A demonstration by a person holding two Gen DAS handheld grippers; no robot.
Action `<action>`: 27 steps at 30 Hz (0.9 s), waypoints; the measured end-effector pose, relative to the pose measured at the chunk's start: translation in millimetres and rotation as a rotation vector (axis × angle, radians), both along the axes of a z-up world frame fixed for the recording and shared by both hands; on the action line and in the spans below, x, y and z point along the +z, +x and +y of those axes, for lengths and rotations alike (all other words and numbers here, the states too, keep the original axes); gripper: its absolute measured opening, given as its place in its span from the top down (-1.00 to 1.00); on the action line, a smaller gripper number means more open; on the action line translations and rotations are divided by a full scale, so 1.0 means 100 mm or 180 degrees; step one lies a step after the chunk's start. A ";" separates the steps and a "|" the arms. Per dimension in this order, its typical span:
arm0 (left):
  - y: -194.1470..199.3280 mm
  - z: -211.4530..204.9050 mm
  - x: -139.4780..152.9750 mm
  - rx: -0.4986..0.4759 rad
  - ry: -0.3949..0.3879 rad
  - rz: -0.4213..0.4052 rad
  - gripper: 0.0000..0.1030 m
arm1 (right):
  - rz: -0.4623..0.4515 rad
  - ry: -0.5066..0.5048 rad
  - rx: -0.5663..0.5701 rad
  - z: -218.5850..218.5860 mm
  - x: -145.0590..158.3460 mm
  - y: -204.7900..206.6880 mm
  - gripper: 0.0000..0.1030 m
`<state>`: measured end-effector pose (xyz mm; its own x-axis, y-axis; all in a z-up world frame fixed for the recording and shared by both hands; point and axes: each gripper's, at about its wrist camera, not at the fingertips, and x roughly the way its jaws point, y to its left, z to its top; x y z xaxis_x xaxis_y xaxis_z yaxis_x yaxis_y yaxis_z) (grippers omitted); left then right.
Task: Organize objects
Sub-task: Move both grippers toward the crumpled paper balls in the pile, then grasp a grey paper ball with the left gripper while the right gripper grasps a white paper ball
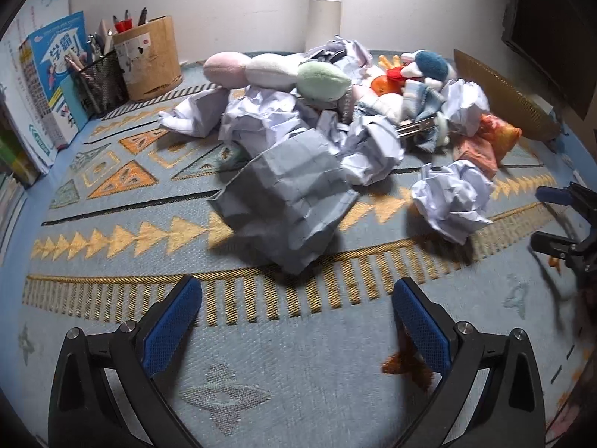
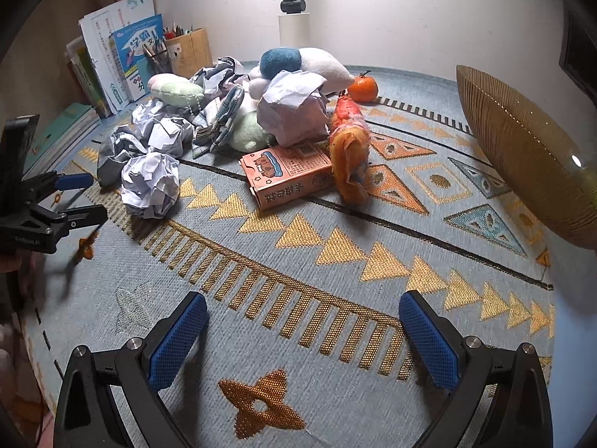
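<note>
Nothing is held yet: left gripper [image 1: 296, 321] and right gripper [image 2: 302, 336] are both spread wide & empty, low over the patterned mat [image 2: 335, 392]. The clutter pile, incl. crumpled paper [image 1: 453, 201], soft toys [image 2: 302, 61], carton [image 2: 289, 173] & tangerine [image 2: 362, 88], sits mid-mat, bowl [image 2: 522, 149] to the right. Sorting looks unstarted; probably the nearest paper ball is to be approached & gripped gently.

Both views are fairly dim, lit from above and behind the pile, where the white wall [image 2: 391, 18] glows brightest. Ahead of the jaws, the crumpled paper [image 1: 291, 201] casts soft dark shadows toward the camera on the patterned mat [image 1: 112, 336]. Fisheye curvature bends straight lines, and black vignetting fills the corners. A small glare spot sits on the woven bowl [image 2: 522, 149], which looks soft and blurred far right of the jaws.
</note>
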<state>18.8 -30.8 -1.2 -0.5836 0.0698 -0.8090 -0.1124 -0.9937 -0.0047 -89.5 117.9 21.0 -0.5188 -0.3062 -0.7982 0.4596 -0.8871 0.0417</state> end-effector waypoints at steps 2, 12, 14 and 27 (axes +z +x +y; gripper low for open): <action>-0.01 -0.03 -0.01 0.0050 0.0001 -0.0006 -1.00 | 0.0004 0.0035 0.0007 -0.04 0.00 0.01 -1.00; -0.20 -0.04 0.01 0.0054 0.0011 -0.0006 -1.00 | -0.0160 -0.0684 0.0246 -0.45 0.21 0.01 -1.00; -0.28 -0.11 0.01 0.0074 -0.0008 -0.0012 -1.00 | 0.0076 -0.0440 0.0598 -0.83 0.24 0.05 -1.00; -0.35 -0.11 0.00 0.0133 -0.0006 -0.0006 -1.00 | 0.0159 0.0242 0.0786 -1.39 -0.05 -0.23 -0.99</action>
<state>-15.8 -41.9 -0.8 -0.5844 0.0439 -0.8103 -0.0708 -0.9975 -0.0029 -112.5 -21.1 15.9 -0.4751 -0.3686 -0.7990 0.6625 -0.7475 -0.0491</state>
